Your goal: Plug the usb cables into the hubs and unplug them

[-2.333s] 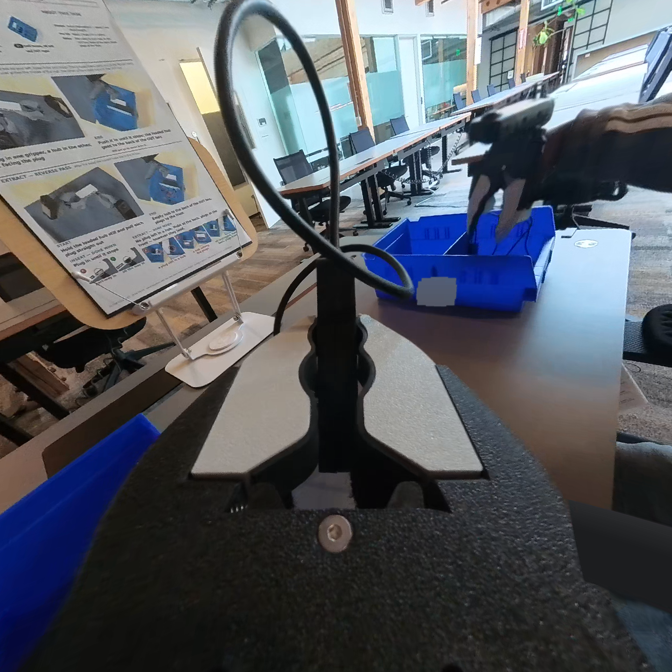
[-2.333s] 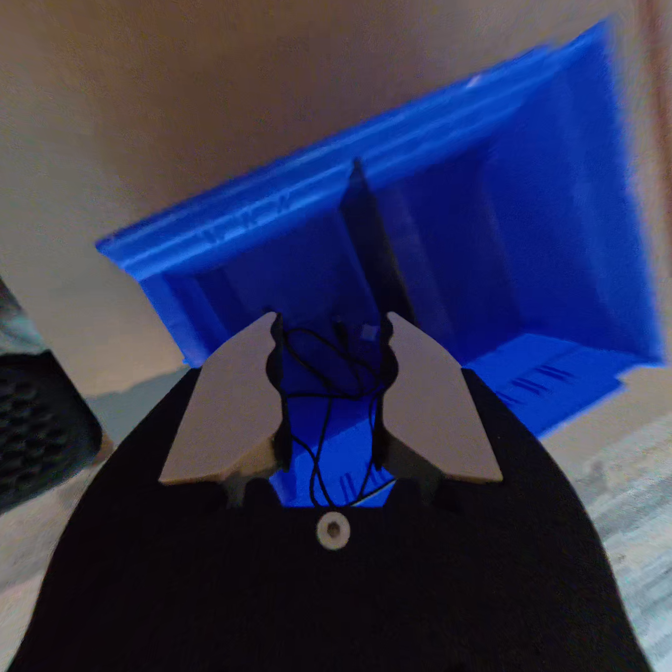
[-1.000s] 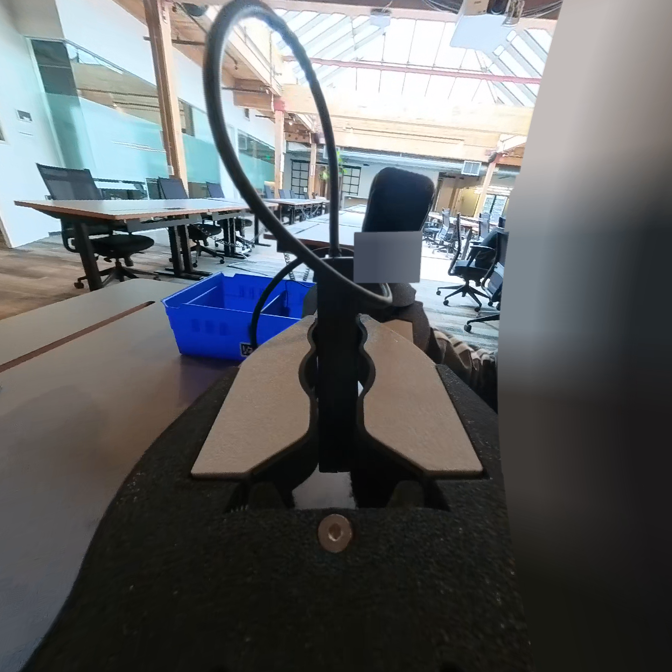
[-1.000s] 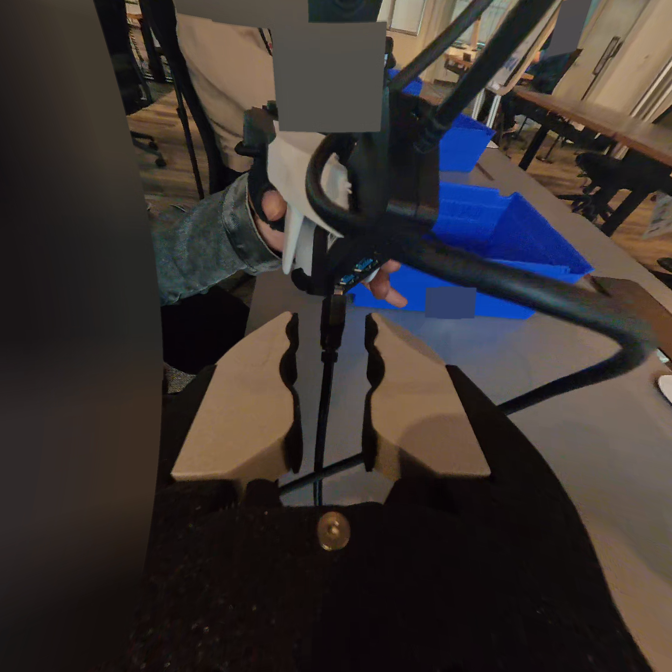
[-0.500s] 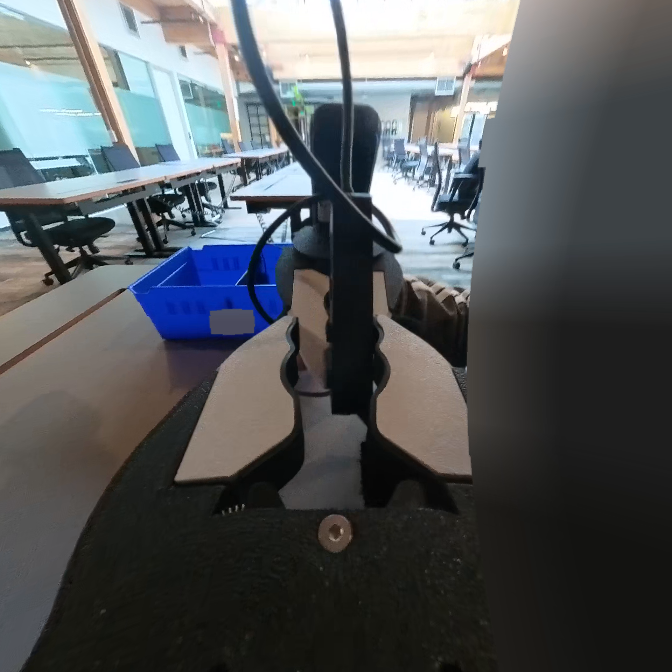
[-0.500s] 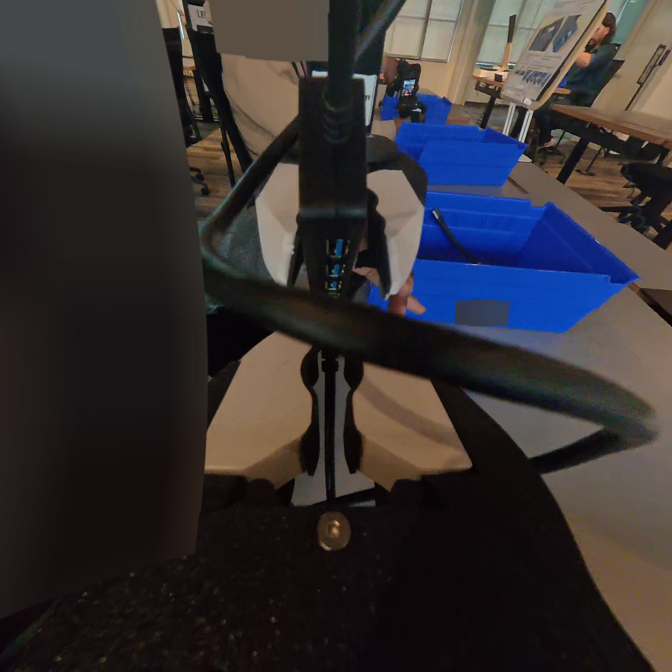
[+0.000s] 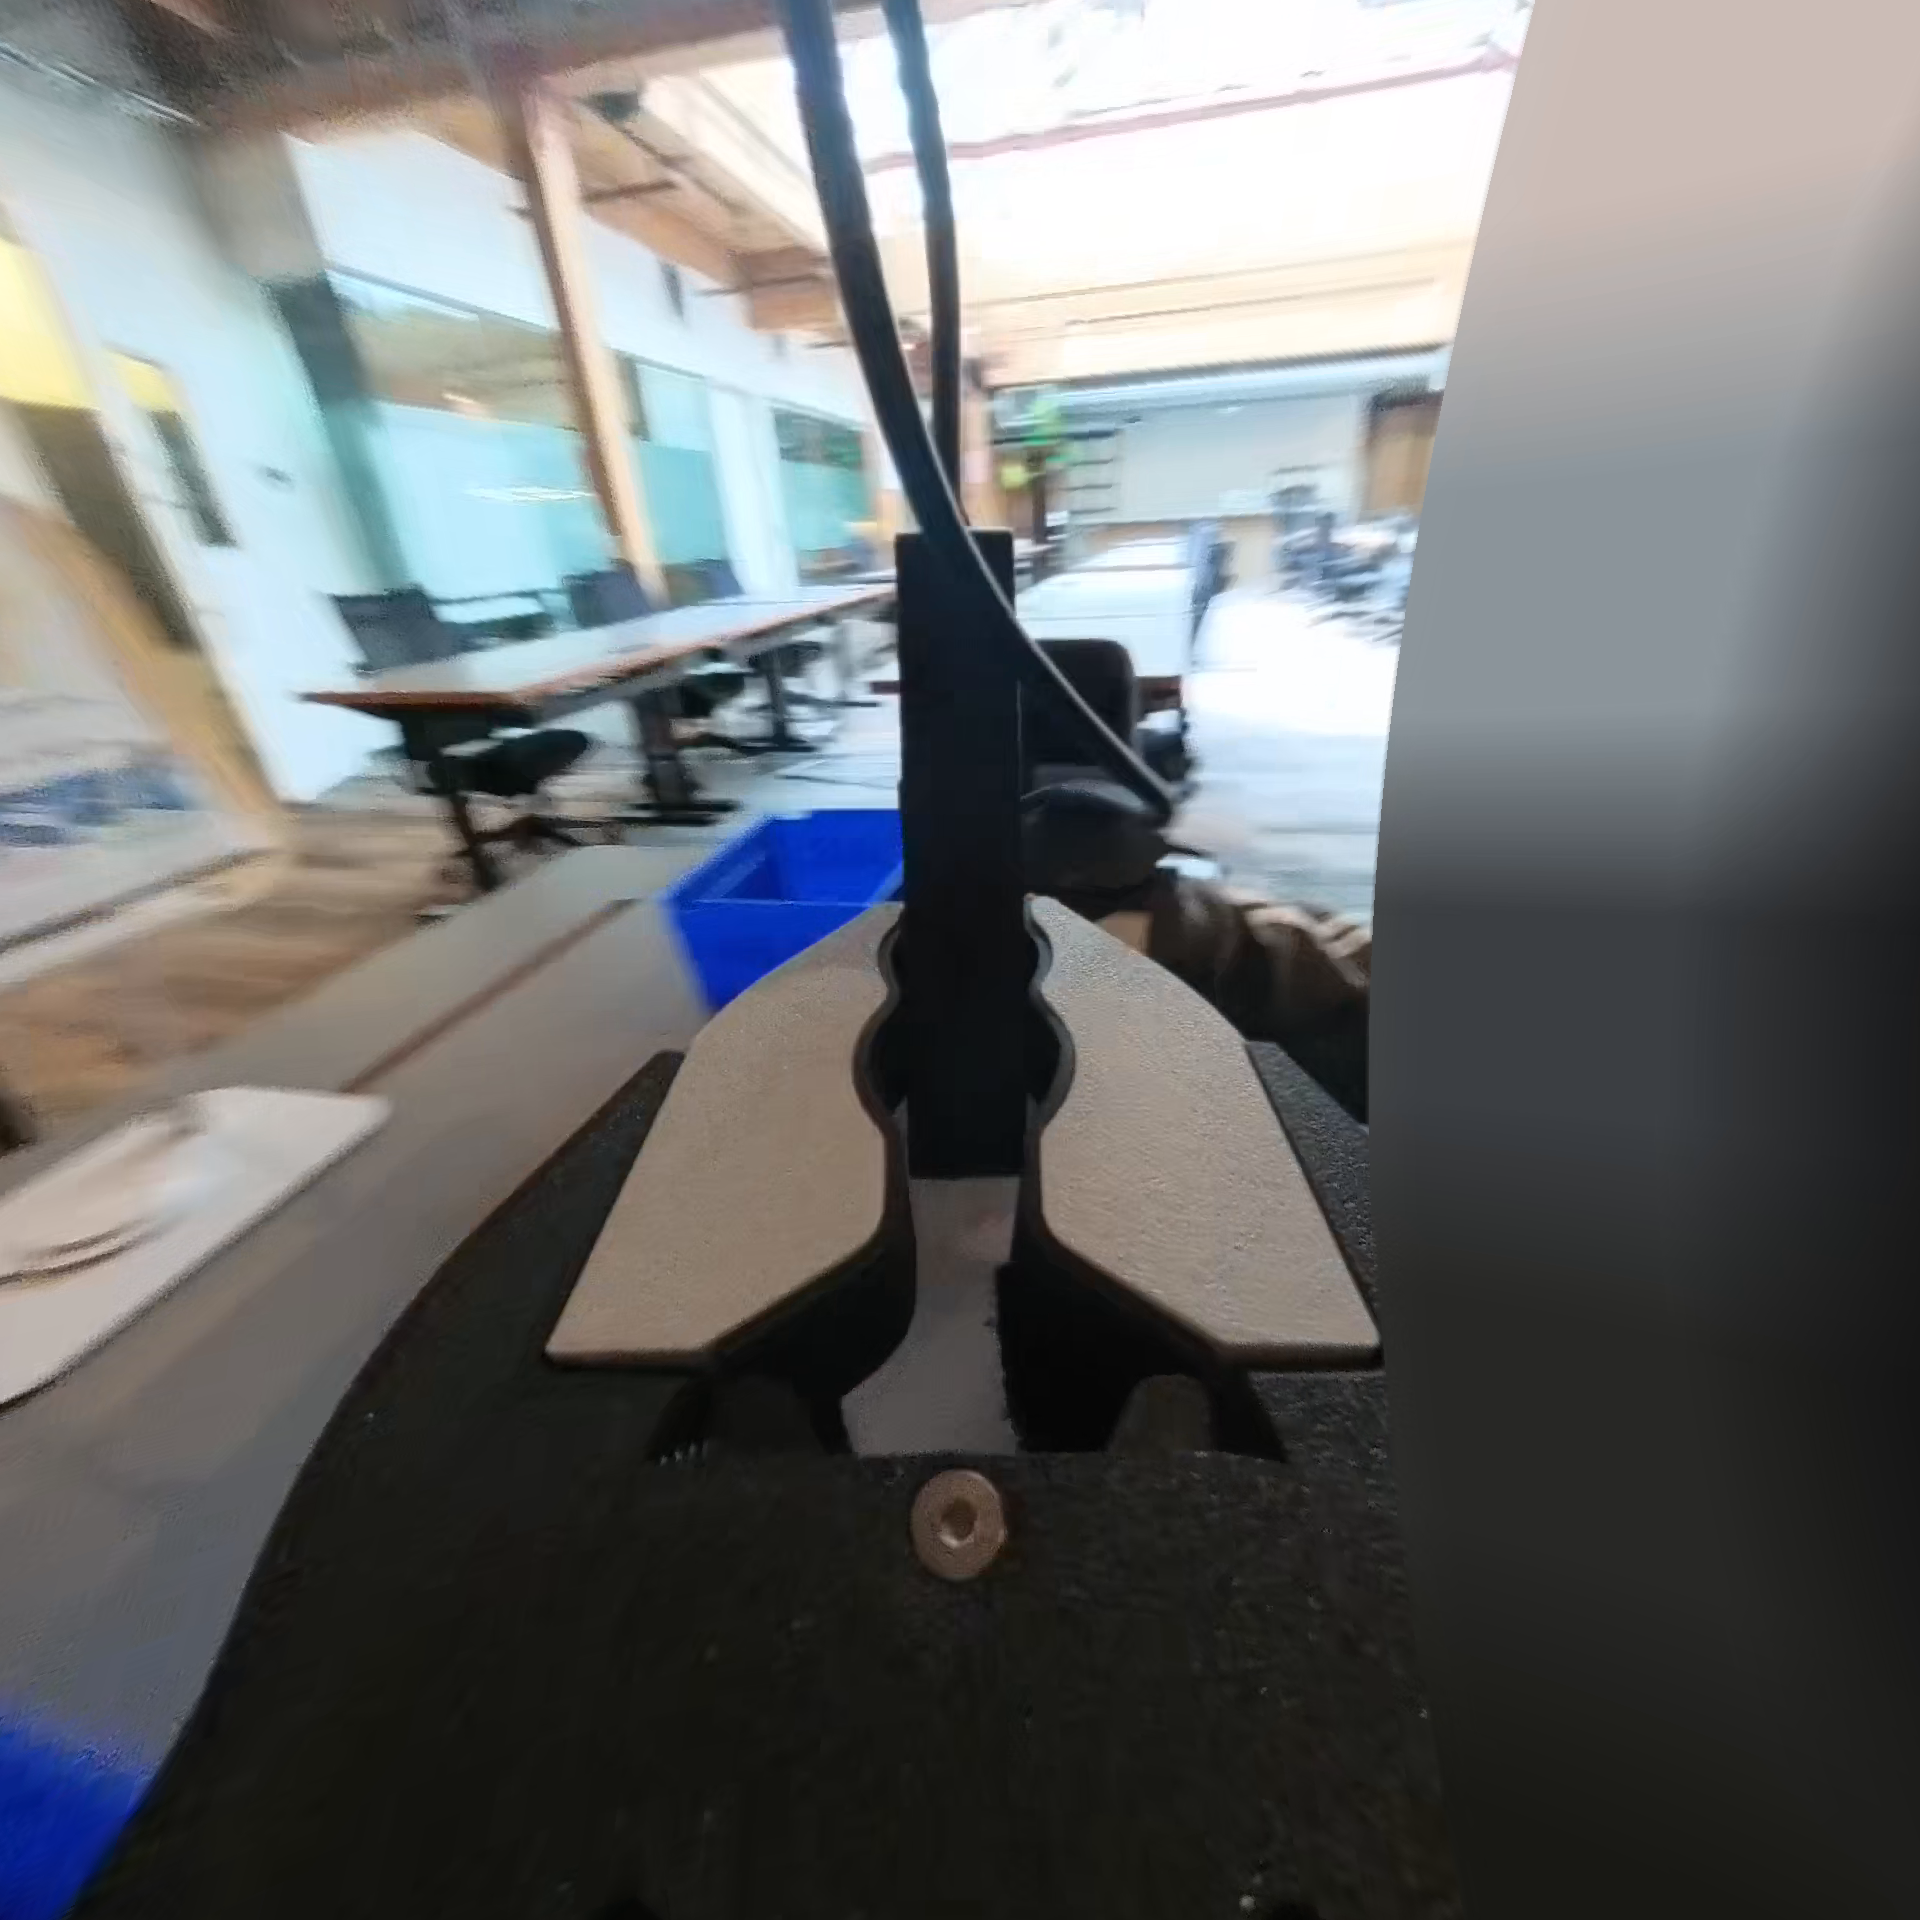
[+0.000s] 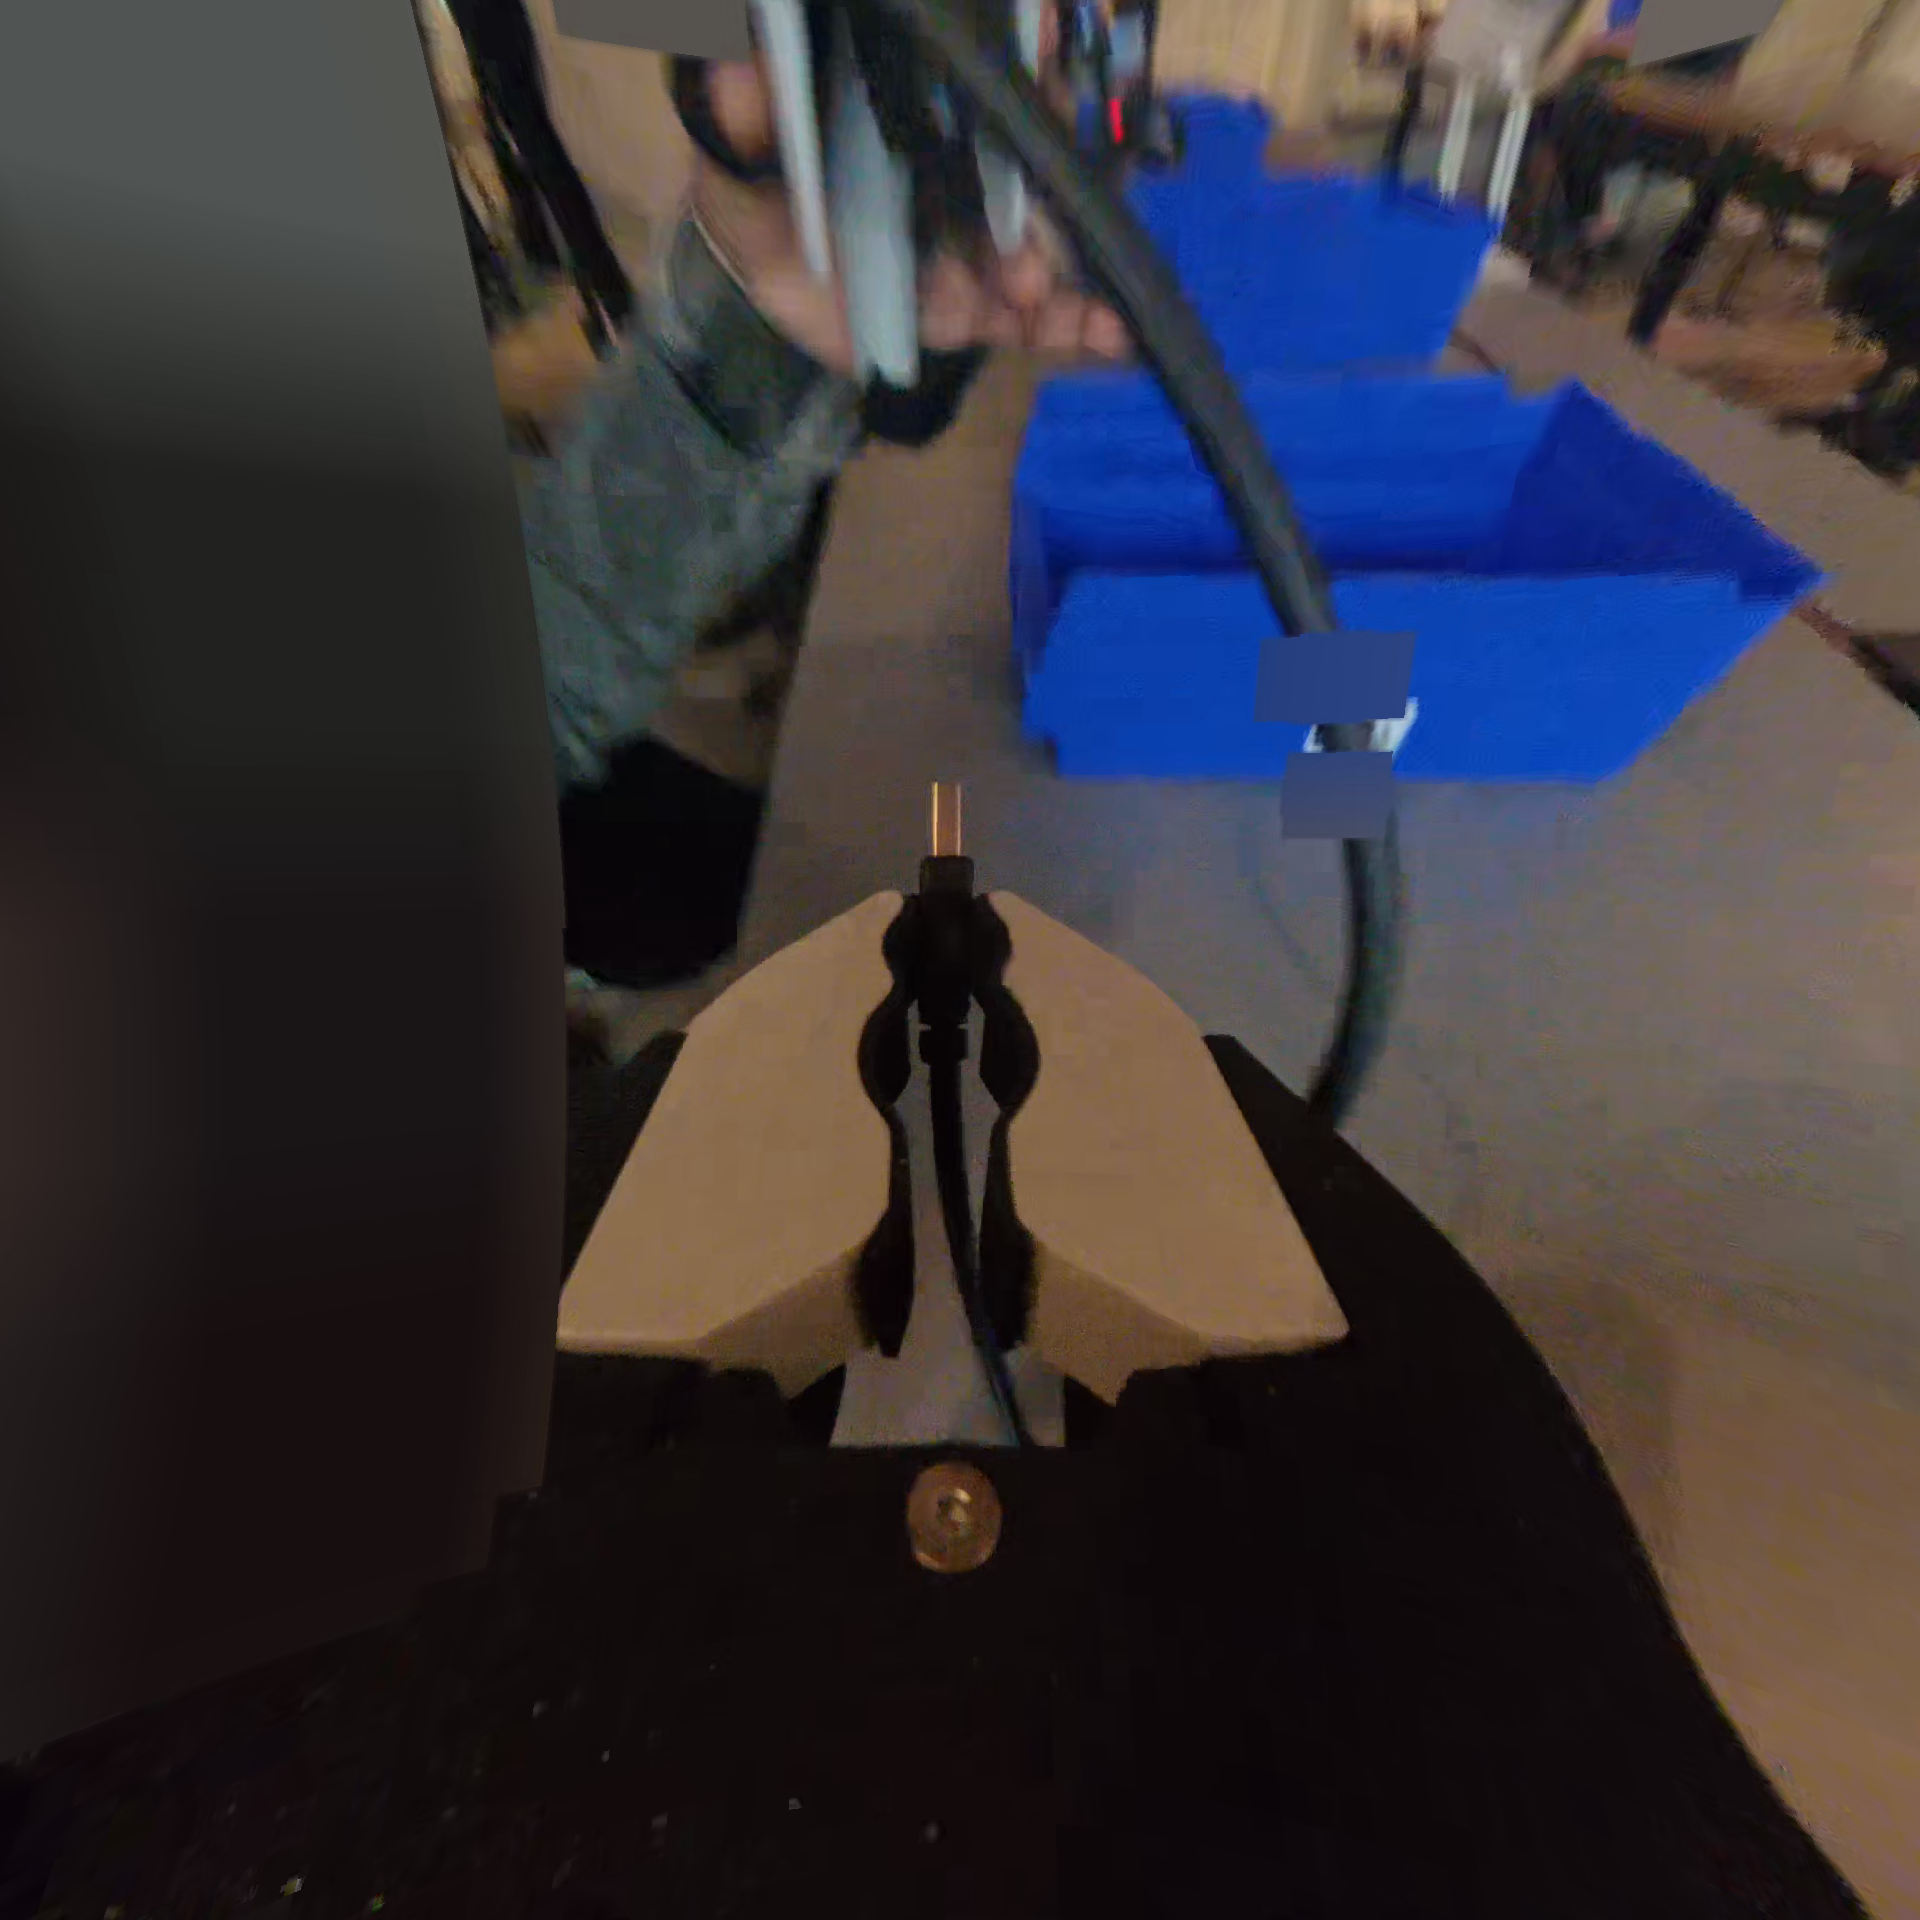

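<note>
The hub [image 7: 956, 852] is a slim black bar standing upright, clamped edge-on between the left tool's [image 7: 958, 935] fingers, its thick black lead [image 7: 868, 312] looping up out of view. The usb cable's plug [image 8: 945, 878] is pinched in the right tool [image 8: 945, 904], its bare metal tip pointing forward, unplugged, with the thin black cord [image 8: 961, 1195] trailing back between the fingers.

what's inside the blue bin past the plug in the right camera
The blue bin shows only bare blue walls and floor where visible. A thick black cable crosses in front, and the near wall hides the bottom, so contents there cannot be seen. The picture is blurred.
</note>
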`<state>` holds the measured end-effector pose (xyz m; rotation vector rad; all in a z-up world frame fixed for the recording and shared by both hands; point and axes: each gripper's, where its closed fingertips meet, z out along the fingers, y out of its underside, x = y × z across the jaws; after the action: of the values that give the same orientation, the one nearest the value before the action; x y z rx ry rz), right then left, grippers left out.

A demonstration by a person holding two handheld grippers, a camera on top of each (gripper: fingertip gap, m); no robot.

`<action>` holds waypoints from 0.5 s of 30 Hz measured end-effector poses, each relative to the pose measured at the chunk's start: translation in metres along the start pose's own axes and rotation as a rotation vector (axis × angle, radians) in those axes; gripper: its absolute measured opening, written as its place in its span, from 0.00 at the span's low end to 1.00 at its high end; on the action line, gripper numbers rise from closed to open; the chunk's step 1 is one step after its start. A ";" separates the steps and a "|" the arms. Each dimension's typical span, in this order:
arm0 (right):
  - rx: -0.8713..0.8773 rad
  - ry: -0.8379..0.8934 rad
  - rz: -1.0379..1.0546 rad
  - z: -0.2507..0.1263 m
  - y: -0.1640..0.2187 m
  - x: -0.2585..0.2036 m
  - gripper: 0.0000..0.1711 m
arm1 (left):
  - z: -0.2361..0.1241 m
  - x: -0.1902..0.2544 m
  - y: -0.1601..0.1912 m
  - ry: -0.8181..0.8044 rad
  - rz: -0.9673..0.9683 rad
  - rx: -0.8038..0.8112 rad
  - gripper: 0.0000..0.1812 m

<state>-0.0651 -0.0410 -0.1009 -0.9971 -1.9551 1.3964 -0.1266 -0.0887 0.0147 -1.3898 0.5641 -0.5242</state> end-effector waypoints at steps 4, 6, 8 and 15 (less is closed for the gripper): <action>0.205 -0.023 -0.033 -0.030 -0.043 0.000 0.05 | -0.027 -0.025 -0.005 -0.139 0.029 0.008 0.09; 0.315 -0.061 -0.012 -0.051 -0.061 -0.009 0.05 | -0.022 -0.040 0.004 -0.221 0.028 -0.014 0.09; 0.432 -0.078 -0.003 -0.078 -0.080 -0.016 0.05 | -0.018 -0.050 0.012 -0.259 0.016 -0.023 0.09; 0.778 0.030 -0.107 -0.190 -0.152 -0.036 0.05 | -0.023 -0.078 0.022 -0.453 0.029 -0.052 0.10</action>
<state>0.0625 0.0057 0.1038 -0.5252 -1.2214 1.8341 -0.2010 -0.0531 -0.0041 -1.4880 0.2304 -0.1600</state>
